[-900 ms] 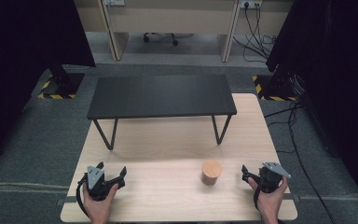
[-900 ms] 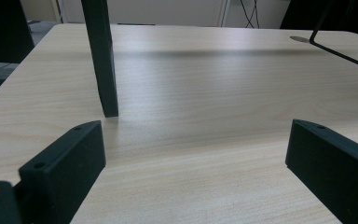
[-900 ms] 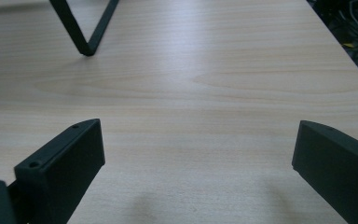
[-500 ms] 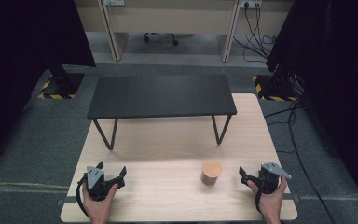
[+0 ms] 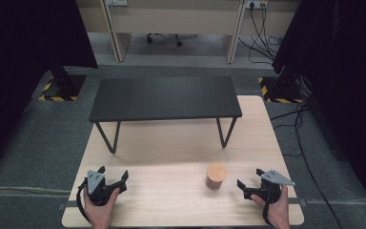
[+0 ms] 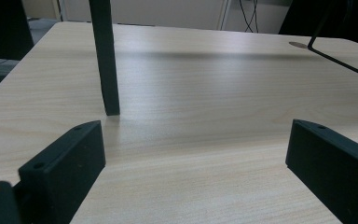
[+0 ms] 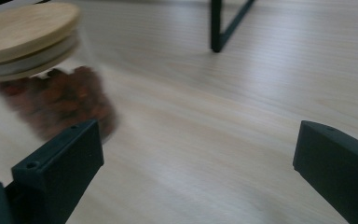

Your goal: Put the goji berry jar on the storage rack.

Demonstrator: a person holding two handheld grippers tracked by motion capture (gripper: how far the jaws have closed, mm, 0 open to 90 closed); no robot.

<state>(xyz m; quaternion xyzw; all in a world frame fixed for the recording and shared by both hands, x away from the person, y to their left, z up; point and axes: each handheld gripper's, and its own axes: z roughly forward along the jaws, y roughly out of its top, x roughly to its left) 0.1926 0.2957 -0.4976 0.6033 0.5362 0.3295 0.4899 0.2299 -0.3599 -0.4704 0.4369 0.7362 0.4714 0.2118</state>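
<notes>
Resting near jar (image 5: 216, 175), right gripper (image 5: 252, 182) gapes.

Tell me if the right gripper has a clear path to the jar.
Probably yes. The right gripper is open, the jar stands just beside it, and only bare tabletop lies between them.

The high view looks forward and down over the wooden table (image 5: 181, 143). Each gripper view skims low and close across its top, sharing the black bench's legs (image 6: 105, 56) and the lidded jar (image 7: 37, 70).
</notes>
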